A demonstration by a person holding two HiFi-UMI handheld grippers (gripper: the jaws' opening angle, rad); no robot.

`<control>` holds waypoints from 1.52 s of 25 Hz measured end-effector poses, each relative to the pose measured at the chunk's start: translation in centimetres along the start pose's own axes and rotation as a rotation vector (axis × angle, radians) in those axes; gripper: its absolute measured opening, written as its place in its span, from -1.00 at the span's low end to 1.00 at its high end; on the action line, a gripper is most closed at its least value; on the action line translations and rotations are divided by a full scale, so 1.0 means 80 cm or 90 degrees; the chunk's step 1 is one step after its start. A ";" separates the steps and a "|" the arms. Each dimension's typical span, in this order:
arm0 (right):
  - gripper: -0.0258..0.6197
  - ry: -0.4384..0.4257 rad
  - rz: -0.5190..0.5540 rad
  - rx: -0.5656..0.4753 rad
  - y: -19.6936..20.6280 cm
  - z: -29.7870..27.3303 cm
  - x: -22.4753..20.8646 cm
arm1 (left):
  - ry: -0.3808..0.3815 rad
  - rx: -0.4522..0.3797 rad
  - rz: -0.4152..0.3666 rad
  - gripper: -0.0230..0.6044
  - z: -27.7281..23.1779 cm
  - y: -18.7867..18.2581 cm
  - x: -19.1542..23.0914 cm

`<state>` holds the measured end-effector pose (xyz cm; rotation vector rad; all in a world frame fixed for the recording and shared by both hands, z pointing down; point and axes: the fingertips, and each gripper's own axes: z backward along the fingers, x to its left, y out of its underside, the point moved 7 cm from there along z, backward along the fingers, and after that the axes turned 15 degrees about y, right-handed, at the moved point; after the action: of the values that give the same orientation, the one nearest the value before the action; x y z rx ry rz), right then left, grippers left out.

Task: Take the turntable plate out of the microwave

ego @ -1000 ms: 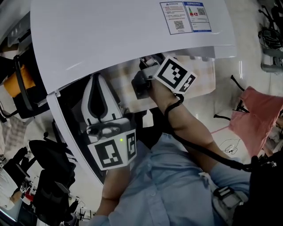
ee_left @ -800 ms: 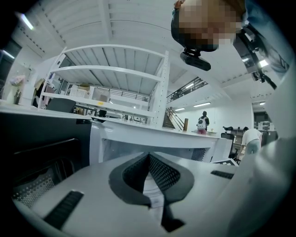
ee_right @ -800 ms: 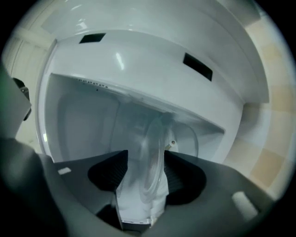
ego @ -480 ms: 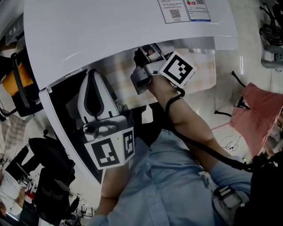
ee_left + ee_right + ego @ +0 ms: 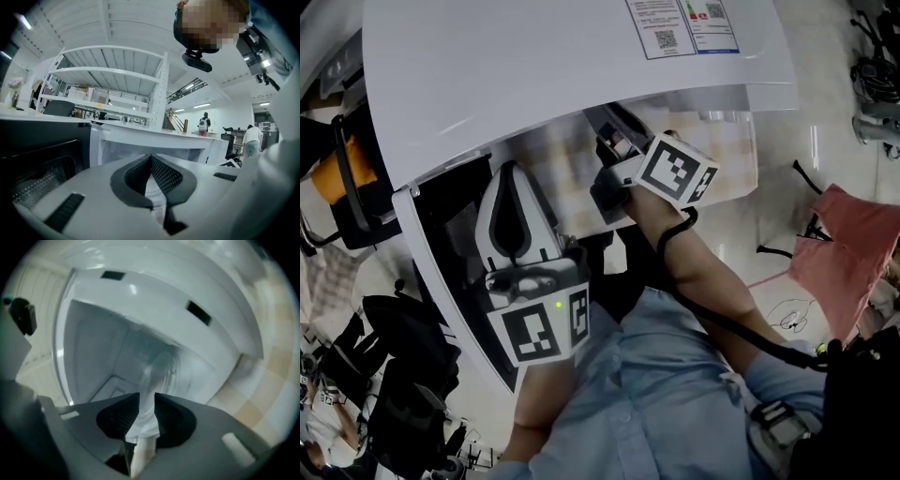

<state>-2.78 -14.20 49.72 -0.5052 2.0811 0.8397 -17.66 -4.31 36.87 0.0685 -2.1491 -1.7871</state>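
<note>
1. The white box-shaped microwave (image 5: 562, 84) has its dark-windowed door (image 5: 450, 225) swung wide to the left, which leaves the cavity free to reach into.
2. The clear round glass turntable plate (image 5: 155, 370) is inside that cavity and has not yet come out.
3. The right claw (image 5: 146, 401) is pushed in through the opening, roughly level, so that its two pads can take the plate's near rim edge-on. Its jaws have just been closing, and the glass rim sits between them. The narrow gap looks filled by the rim, so I judge the claw clenched on the plate.
4. The left claw (image 5: 151, 159) hangs outside, just beside the open door, with its tips together on nothing. It seems kept there out of the way, yet near enough to stop the door from swinging back.
5. The step in hand looks to be securing the grip. The next move would likely call for a slight lift and a level pull outwards. Smooth glass held by one edge may tilt or slip.
</note>
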 end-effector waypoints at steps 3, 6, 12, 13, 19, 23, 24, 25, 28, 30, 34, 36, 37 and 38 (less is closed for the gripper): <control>-0.85 0.054 0.282 0.001 0.001 -0.003 0.028 | -0.001 0.004 0.002 -0.90 0.004 0.000 0.002; -0.91 0.113 0.569 -0.019 0.007 -0.029 0.052 | -0.004 -0.002 0.002 -0.90 0.006 -0.001 0.003; -0.92 0.165 0.777 -0.005 0.017 -0.071 0.067 | -0.015 -0.019 0.007 -0.90 0.011 -0.004 0.007; -0.92 0.178 0.794 0.009 0.018 -0.073 0.066 | -0.016 -0.021 0.008 -0.90 0.012 -0.004 0.009; -0.92 0.180 0.805 0.054 0.021 -0.072 0.067 | -0.031 -0.024 0.012 -0.90 0.018 -0.005 0.022; -0.92 0.175 0.797 0.064 0.025 -0.063 0.065 | -0.032 -0.023 0.010 -0.90 0.018 -0.008 0.024; -0.92 0.174 0.795 0.066 0.025 -0.061 0.065 | -0.031 -0.023 0.009 -0.90 0.018 -0.008 0.024; -0.92 0.173 0.792 0.069 0.026 -0.060 0.064 | -0.030 -0.022 0.009 -0.90 0.018 -0.008 0.023; -0.92 0.170 0.784 0.072 0.027 -0.057 0.063 | -0.026 -0.020 0.008 -0.90 0.018 -0.008 0.022; -0.92 0.170 0.782 0.071 0.028 -0.056 0.063 | -0.023 -0.019 0.008 -0.90 0.018 -0.008 0.021; -0.92 0.164 0.778 0.085 0.036 -0.050 0.064 | -0.021 -0.019 0.005 -0.90 0.018 -0.009 0.021; -0.92 0.160 0.778 0.096 0.045 -0.044 0.063 | -0.020 -0.020 0.003 -0.90 0.019 -0.010 0.021; -0.92 0.157 0.778 0.099 0.049 -0.040 0.063 | -0.019 -0.020 0.003 -0.90 0.019 -0.011 0.020; -0.92 0.155 0.779 0.099 0.053 -0.035 0.063 | -0.019 -0.021 0.002 -0.90 0.020 -0.011 0.020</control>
<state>-9.80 -13.54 48.57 0.9147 2.5829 1.2733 -19.78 -3.38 36.16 0.0310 -2.1384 -1.8315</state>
